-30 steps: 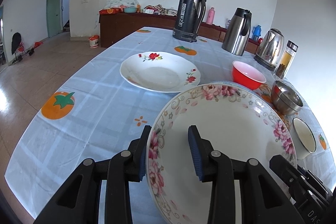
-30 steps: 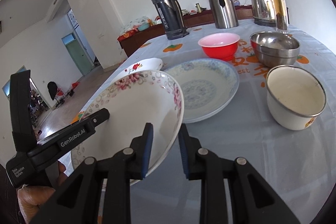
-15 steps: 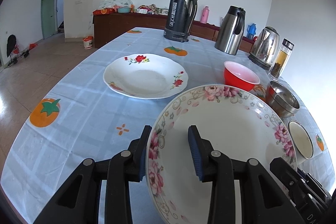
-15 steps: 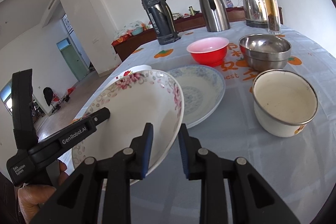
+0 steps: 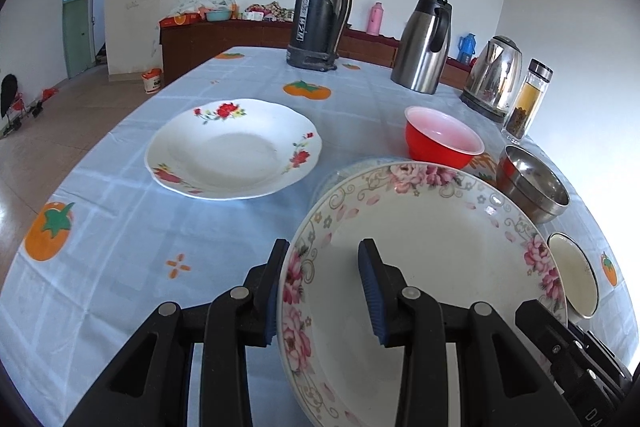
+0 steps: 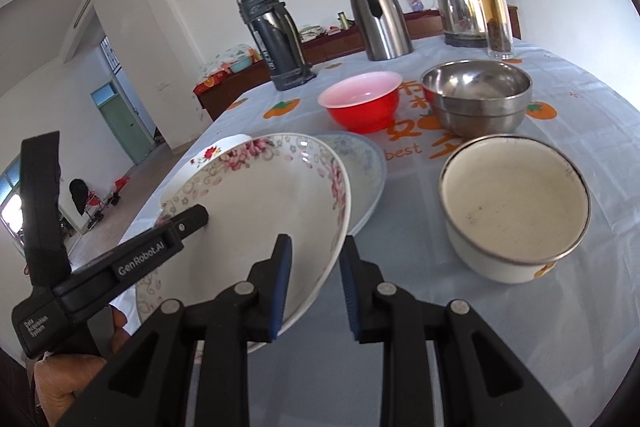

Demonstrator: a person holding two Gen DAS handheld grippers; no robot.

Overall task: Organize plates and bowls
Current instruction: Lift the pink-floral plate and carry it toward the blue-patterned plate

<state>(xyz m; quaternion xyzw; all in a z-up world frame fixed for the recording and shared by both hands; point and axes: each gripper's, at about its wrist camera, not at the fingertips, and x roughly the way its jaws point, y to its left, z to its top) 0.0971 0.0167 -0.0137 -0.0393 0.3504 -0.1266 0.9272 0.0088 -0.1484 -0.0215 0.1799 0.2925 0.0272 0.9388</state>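
Here, the pink-flowered plate (image 5: 432,267) is held aloft above the table (image 5: 120,267), its rim clamped on opposite sides by the left gripper (image 5: 322,287) and the right gripper (image 6: 314,287), presumably so it stays level for stacking onto the blue-patterned plate (image 6: 364,159) beneath.

Both claws grip the same flowered plate (image 5: 432,267) — the left claw (image 5: 324,287) astride its left rim, one finger under and one inside the well. The right claw (image 6: 314,287) pinches the opposite rim likewise. The left hand (image 6: 60,379) shows below its handle.
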